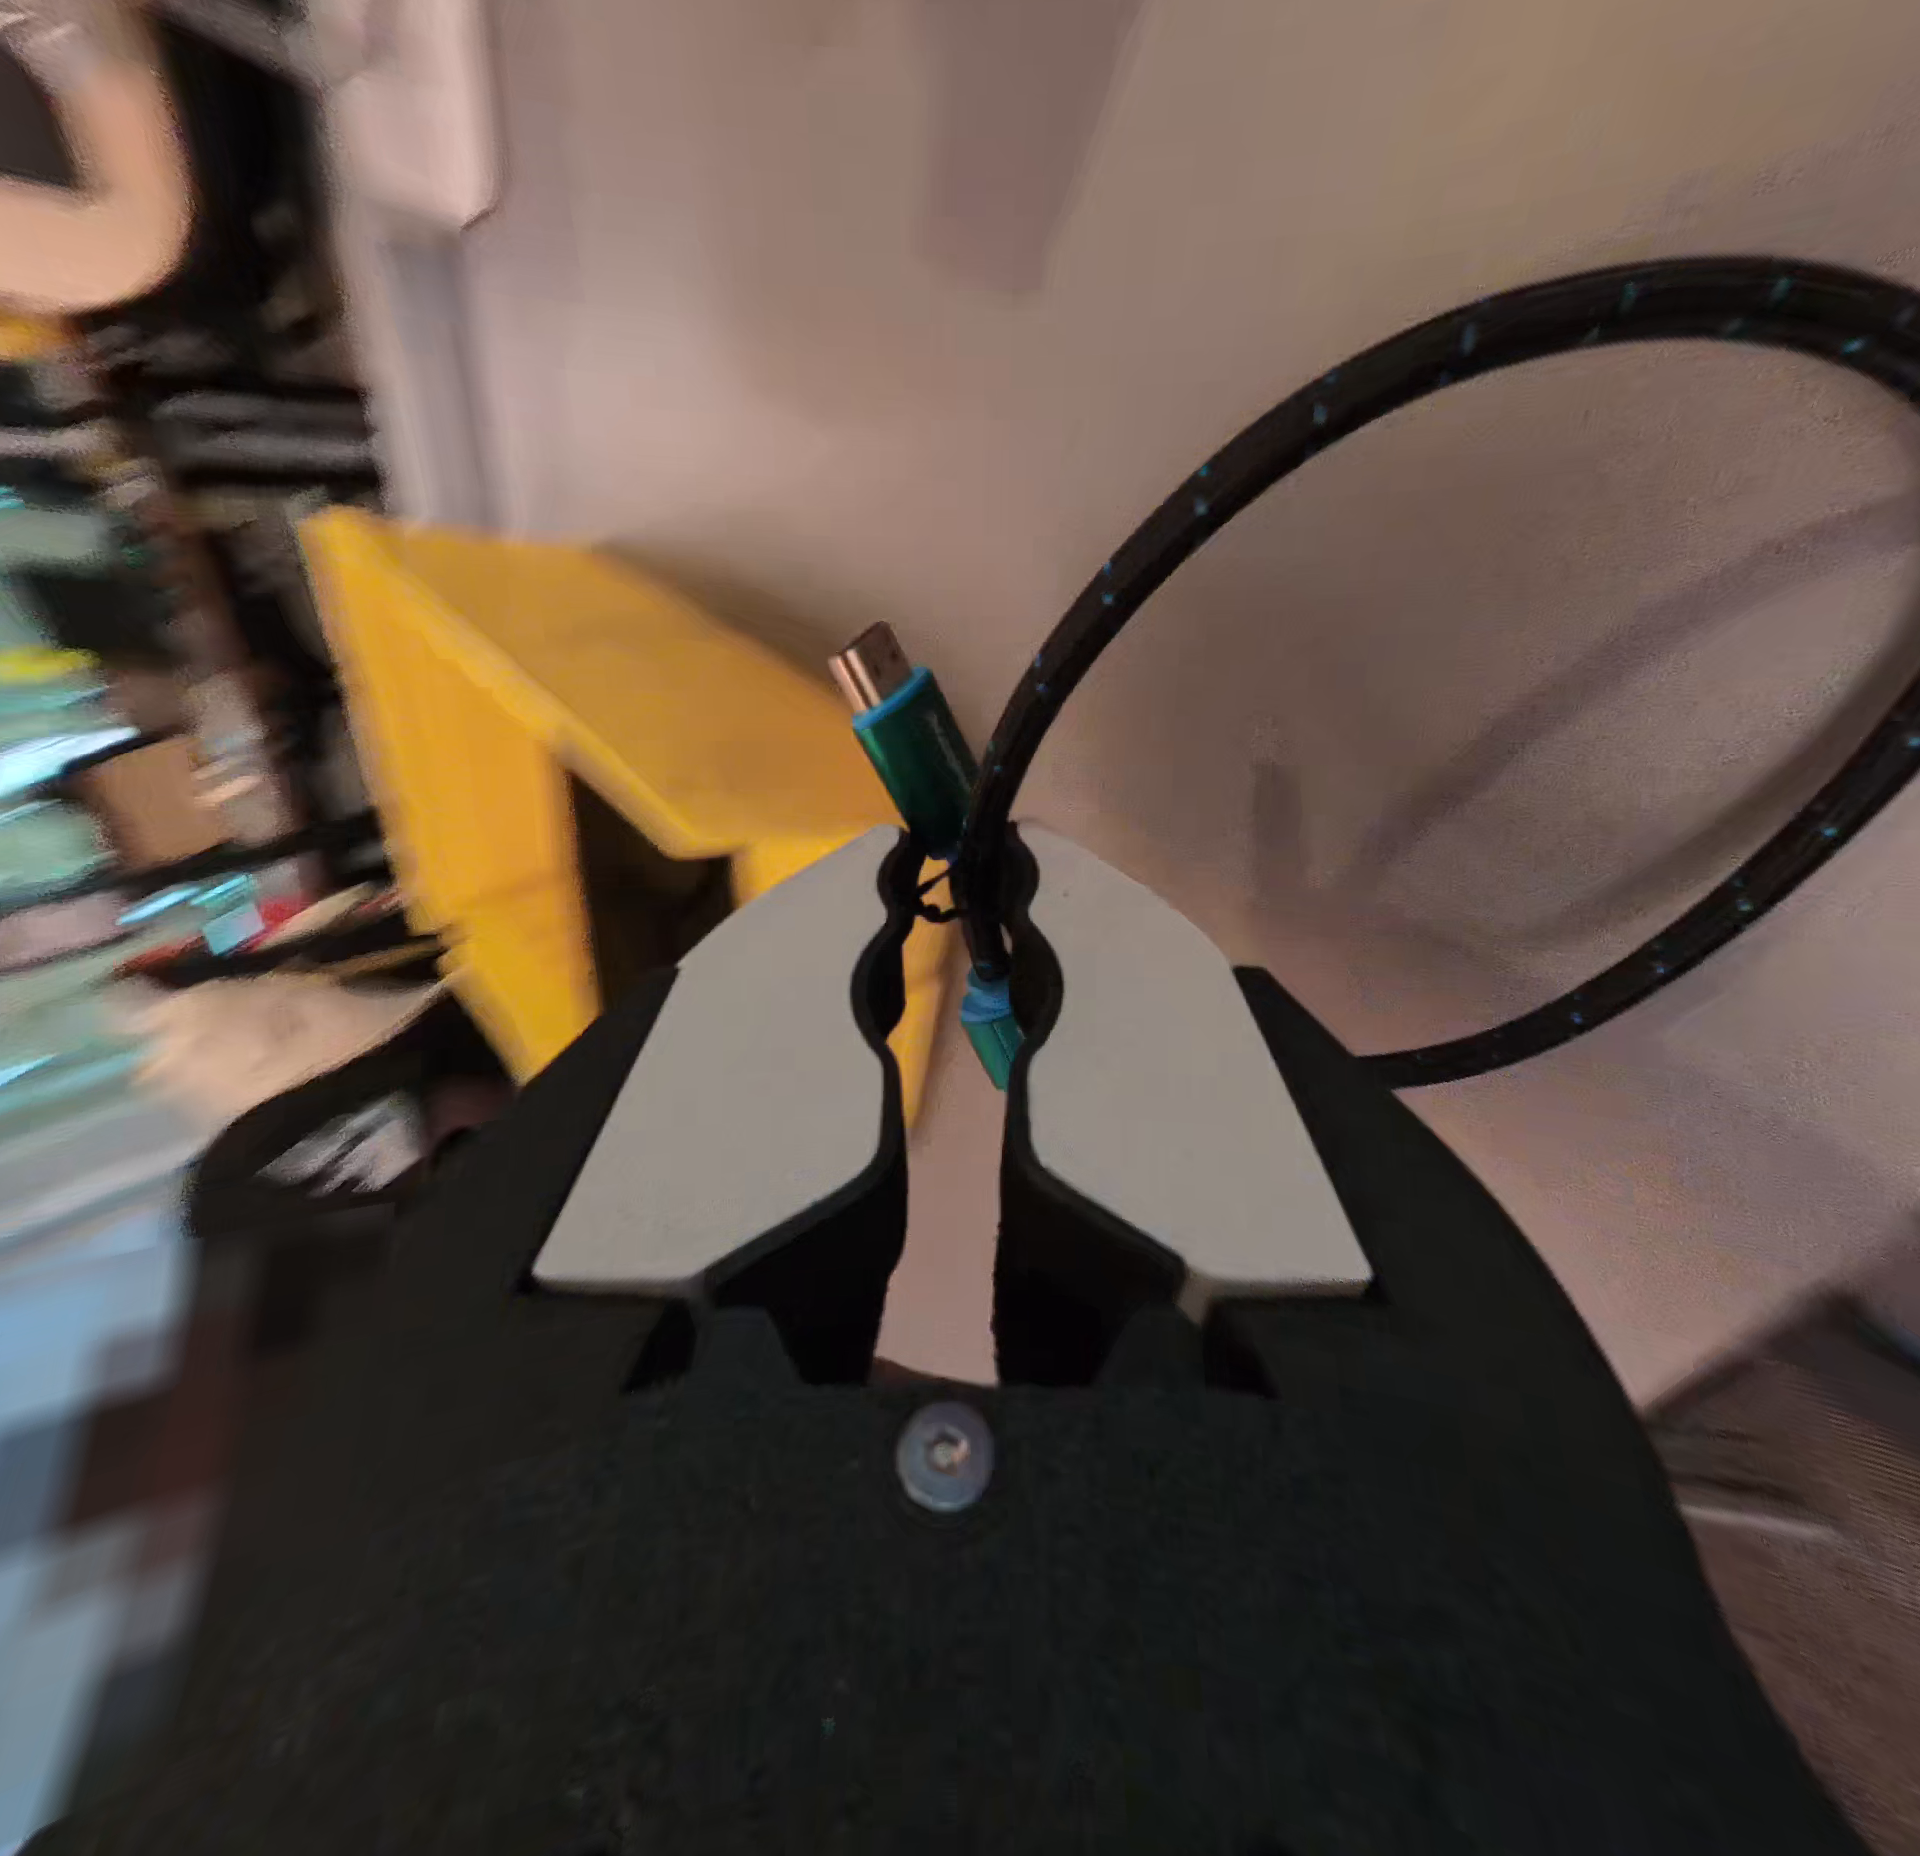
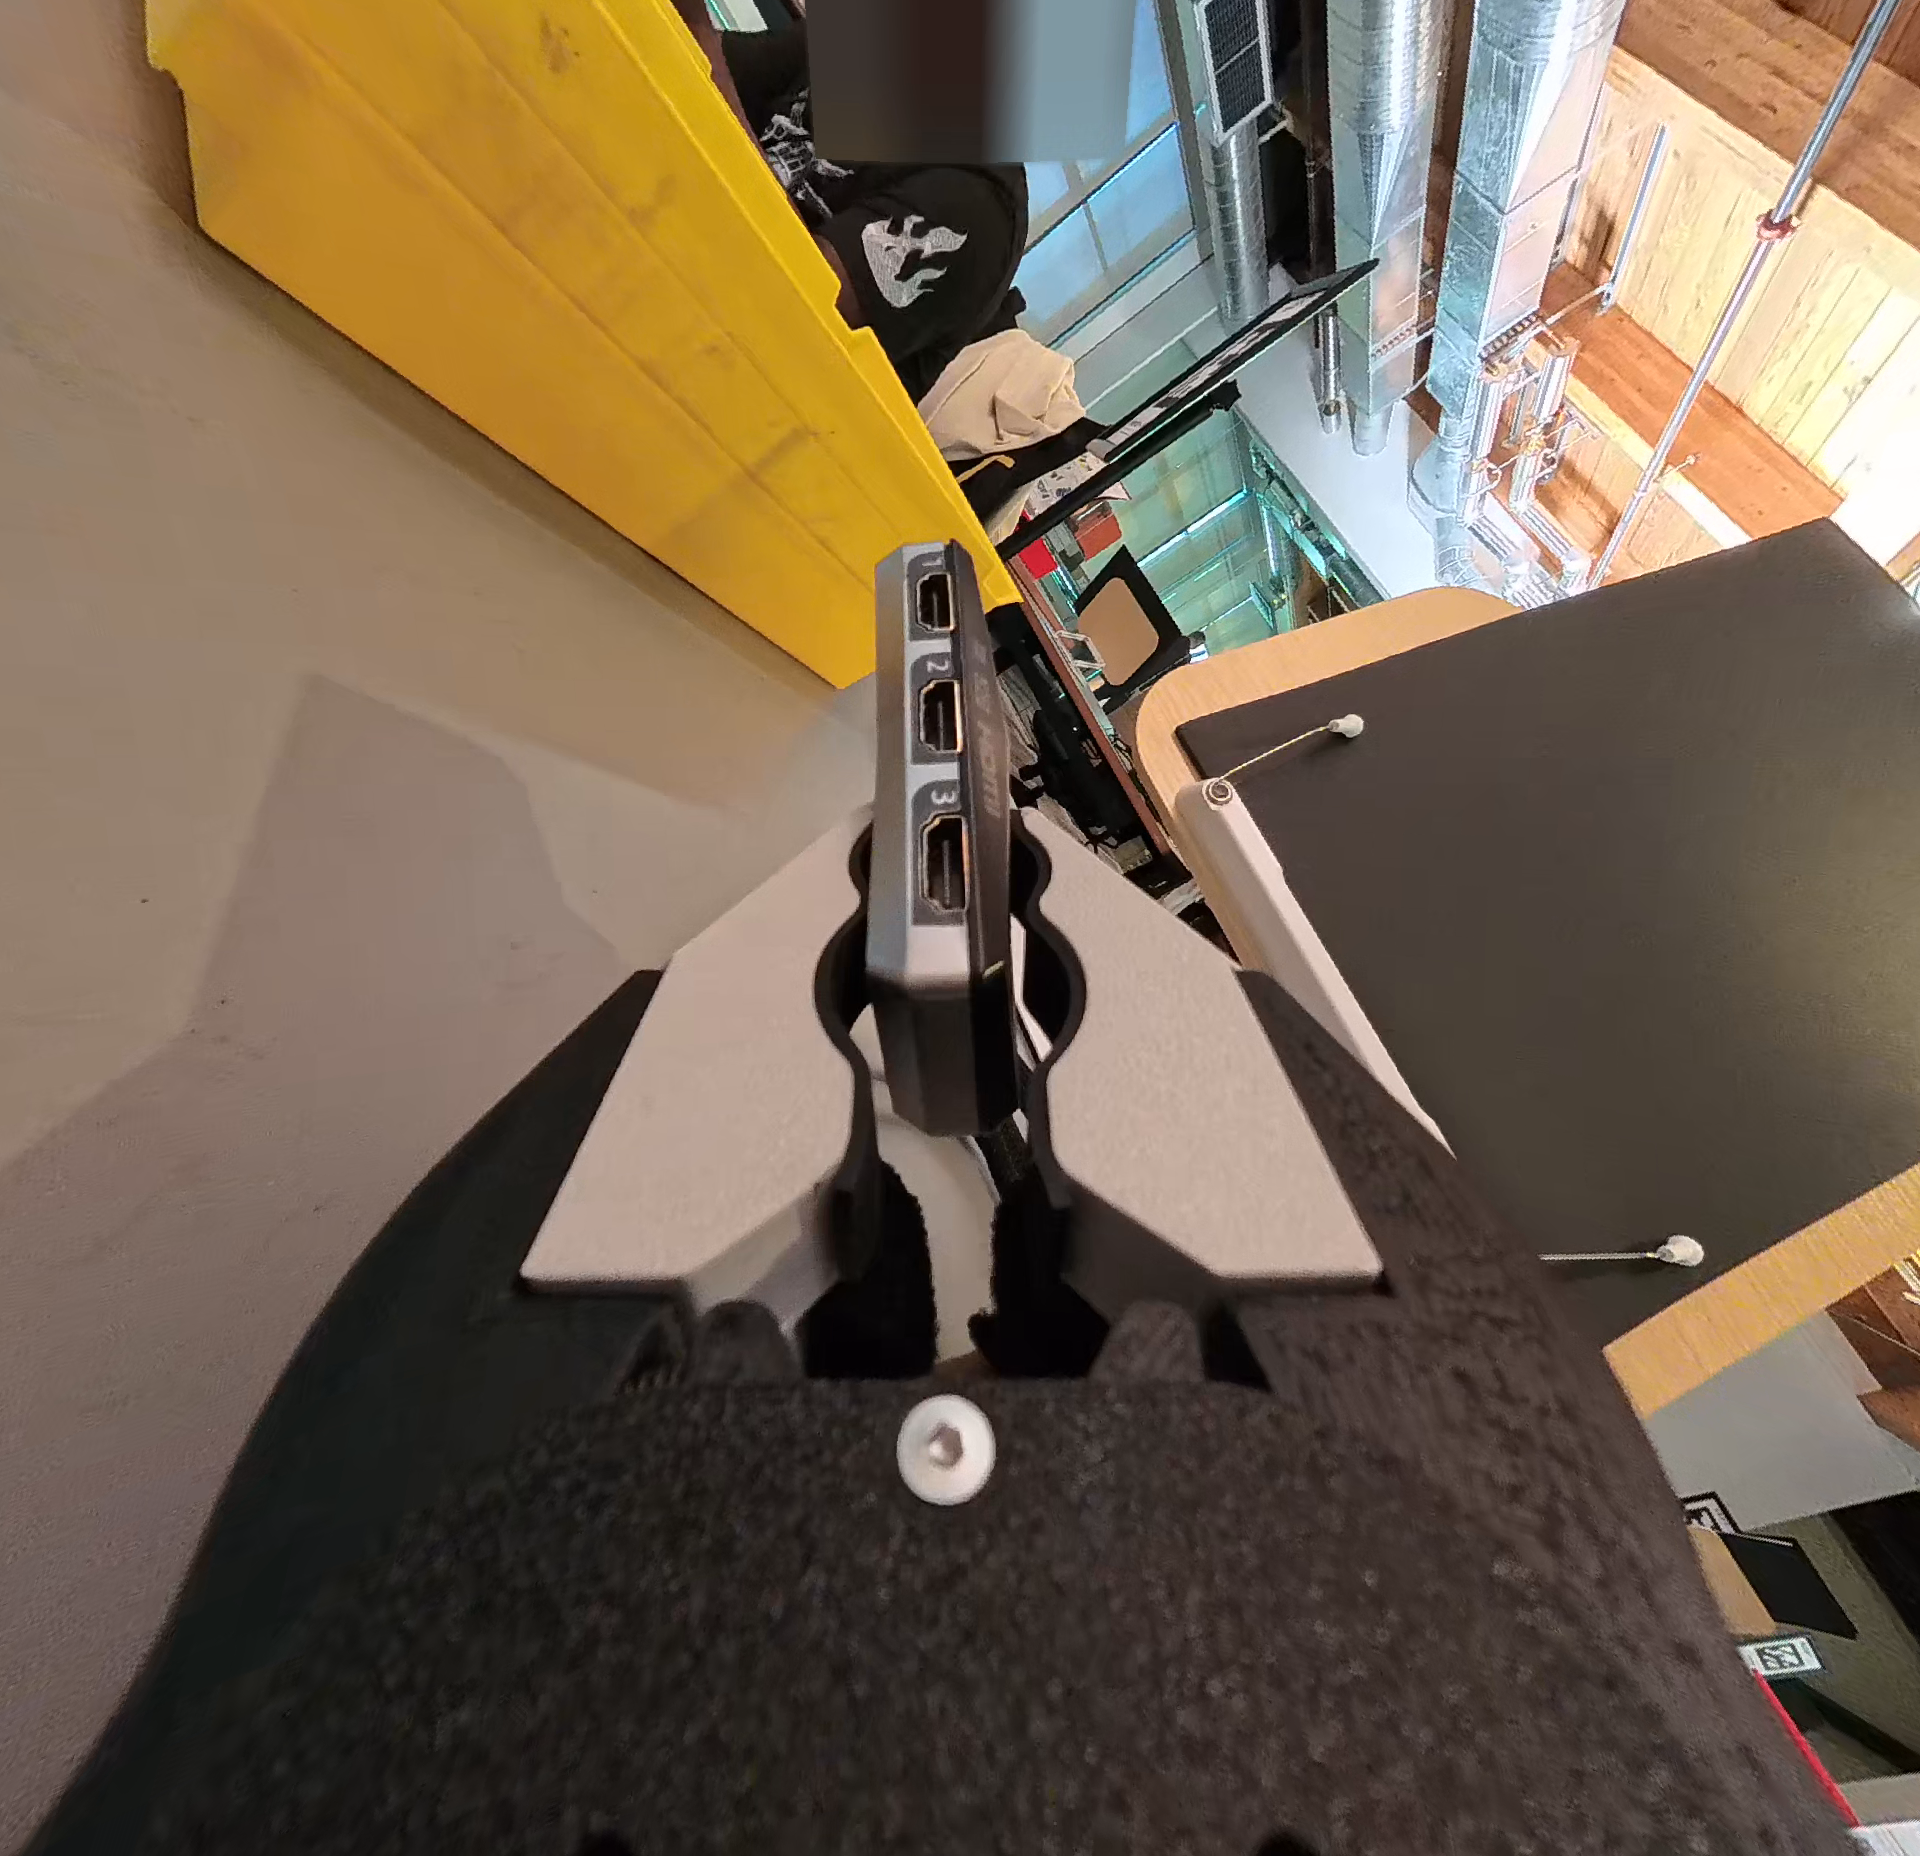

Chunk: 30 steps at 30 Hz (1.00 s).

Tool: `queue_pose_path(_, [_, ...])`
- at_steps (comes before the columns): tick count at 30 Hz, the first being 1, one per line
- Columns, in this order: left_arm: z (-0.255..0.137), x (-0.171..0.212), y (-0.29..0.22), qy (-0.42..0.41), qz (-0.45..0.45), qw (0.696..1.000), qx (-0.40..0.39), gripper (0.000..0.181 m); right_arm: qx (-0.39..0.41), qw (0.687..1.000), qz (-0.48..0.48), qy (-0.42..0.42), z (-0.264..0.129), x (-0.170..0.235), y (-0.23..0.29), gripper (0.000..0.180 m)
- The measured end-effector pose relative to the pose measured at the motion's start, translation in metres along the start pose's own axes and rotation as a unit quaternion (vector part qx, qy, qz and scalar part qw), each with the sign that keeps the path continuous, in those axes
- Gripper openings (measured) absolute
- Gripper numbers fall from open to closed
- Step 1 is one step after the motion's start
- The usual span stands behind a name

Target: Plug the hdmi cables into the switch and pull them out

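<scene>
In the left wrist view my left gripper is shut on a black braided HDMI cable that loops out to the right and back. A teal plug with a bare metal tip sticks up and left from the fingertips, and a second teal plug end shows lower between the fingers. In the right wrist view my right gripper is shut on a black HDMI switch, held on edge. Its three ports face the camera and all stand empty. A thin black cable leaves the switch's lower end.
A yellow bin stands on the beige table, and shows in the right wrist view too. A person in a black printed shirt is behind it. A black-topped wooden table lies to the right. The left wrist view's background is motion-blurred.
</scene>
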<state>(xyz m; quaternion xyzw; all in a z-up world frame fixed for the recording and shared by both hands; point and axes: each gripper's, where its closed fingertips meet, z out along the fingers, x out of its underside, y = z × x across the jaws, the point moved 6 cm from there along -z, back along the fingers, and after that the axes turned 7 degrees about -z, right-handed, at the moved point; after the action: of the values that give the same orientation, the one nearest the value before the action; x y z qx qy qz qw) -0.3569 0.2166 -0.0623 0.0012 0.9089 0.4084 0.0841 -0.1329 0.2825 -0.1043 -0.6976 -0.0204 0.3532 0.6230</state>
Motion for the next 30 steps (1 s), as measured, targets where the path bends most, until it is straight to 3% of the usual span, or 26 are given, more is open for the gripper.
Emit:
queue_pose_path(3, [-0.02, 0.0, 0.044, 0.027, 0.078, 0.965, -0.249, 0.014, 0.0, 1.0, 0.001, 0.001, 0.0, 0.001, 0.0, 0.022])
queue_pose_path(5, [-0.023, -0.002, 0.04, 0.044, 0.113, 0.945, -0.303, 0.015, -0.001, 1.0, 0.002, 0.002, 0.001, 0.001, 0.0, 0.022])
queue_pose_path(7, [-0.014, -0.005, 0.014, 0.044, 0.139, 0.94, -0.307, 0.015, -0.003, 1.0, 0.001, 0.003, 0.001, 0.001, 0.001, 0.022])
queue_pose_path(10, [-0.022, -0.019, -0.021, 0.002, 0.161, 0.918, -0.361, 0.014, -0.004, 1.0, 0.0, 0.003, 0.001, 0.001, 0.001, 0.022])
queue_pose_path(14, [-0.051, -0.046, -0.052, -0.082, 0.036, 0.963, -0.255, 0.019, -0.007, 1.0, 0.001, 0.005, 0.001, 0.002, 0.001, 0.022])
queue_pose_path(17, [-0.062, -0.061, -0.07, -0.14, -0.047, 0.979, -0.143, 0.016, -0.008, 1.0, 0.001, 0.006, 0.001, 0.002, 0.002, 0.022])
queue_pose_path(25, [-0.039, -0.069, -0.099, -0.181, -0.212, 0.958, 0.067, 0.004, -0.011, 1.0, 0.005, 0.007, 0.001, 0.002, 0.002, 0.022])
queue_pose_path(30, [-0.036, -0.068, -0.101, -0.197, -0.262, 0.939, 0.101, 0.004, -0.013, 1.0, 0.006, 0.007, 0.001, 0.002, 0.002, 0.022])
